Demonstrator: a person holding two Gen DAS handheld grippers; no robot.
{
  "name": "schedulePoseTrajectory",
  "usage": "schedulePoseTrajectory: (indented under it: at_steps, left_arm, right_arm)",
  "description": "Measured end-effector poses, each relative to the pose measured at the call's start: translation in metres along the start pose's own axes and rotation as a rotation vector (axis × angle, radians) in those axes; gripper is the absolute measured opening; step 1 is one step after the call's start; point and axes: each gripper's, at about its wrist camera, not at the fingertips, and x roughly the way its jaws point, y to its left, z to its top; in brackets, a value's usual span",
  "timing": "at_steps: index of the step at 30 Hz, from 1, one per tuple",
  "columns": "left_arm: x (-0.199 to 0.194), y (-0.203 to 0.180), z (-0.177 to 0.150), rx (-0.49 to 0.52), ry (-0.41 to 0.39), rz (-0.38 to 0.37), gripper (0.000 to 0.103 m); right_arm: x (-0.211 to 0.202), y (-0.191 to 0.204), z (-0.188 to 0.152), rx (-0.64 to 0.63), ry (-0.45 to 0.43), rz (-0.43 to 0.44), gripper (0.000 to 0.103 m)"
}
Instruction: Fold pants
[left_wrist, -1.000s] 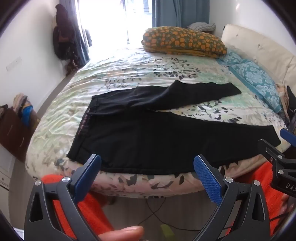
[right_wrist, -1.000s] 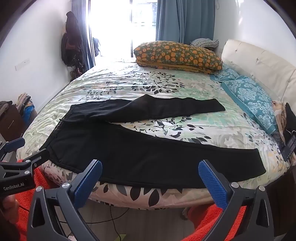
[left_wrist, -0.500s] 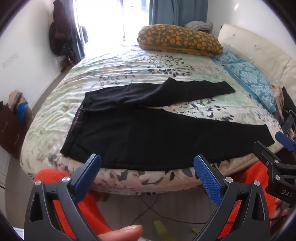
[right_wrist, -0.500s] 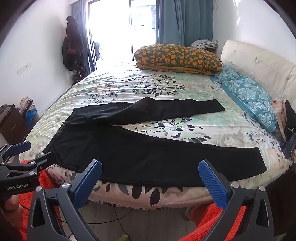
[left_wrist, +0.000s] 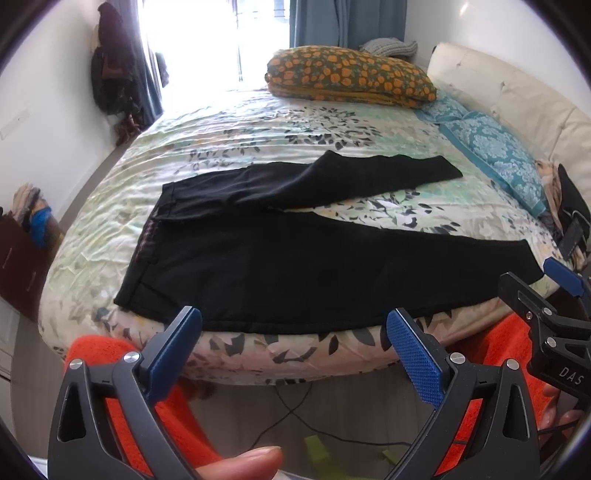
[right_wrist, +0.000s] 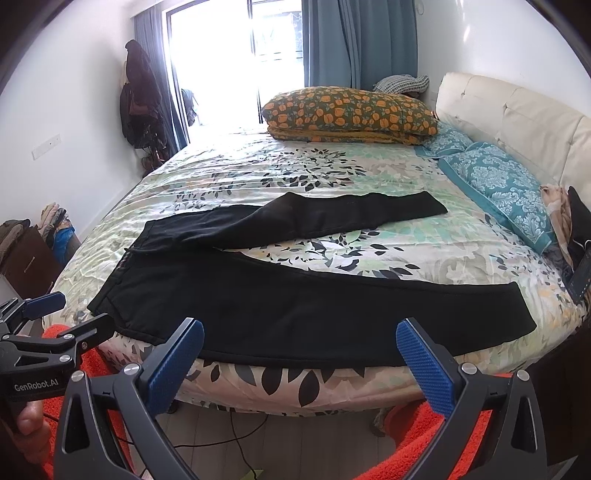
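Note:
Black pants (left_wrist: 288, 266) (right_wrist: 280, 306) lie flat on the floral bed, waistband to the left, both legs spread apart toward the right. The near leg runs along the bed's front edge; the far leg angles toward the pillows. My left gripper (left_wrist: 295, 343) hangs open off the bed's front edge, short of the pants' near hem, nothing between its blue pads. My right gripper (right_wrist: 299, 350) is open too, held just before the near leg's edge. Each gripper shows at the side of the other's view.
The bed (right_wrist: 332, 173) carries an orange-patterned pillow (right_wrist: 347, 110) and teal pillows (right_wrist: 495, 181) by the cream headboard (right_wrist: 517, 122) on the right. Clothes hang in the left corner (right_wrist: 140, 96). A cable (left_wrist: 295, 417) lies on the floor below. Orange fabric (left_wrist: 99, 354) covers the person's legs.
Both views have drawn back and risen slightly, showing more of the room. The pants have not moved and both grippers stay open.

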Motion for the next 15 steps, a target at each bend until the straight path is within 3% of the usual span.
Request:
schedulePoseTrajectory:
  at_steps: [15]
  left_arm:
    - [0.0,0.0048,-0.0049,-0.011,0.012,0.001,0.101]
  right_arm:
    - [0.003,0.006,-0.0037,-0.023,0.014,0.008,0.103]
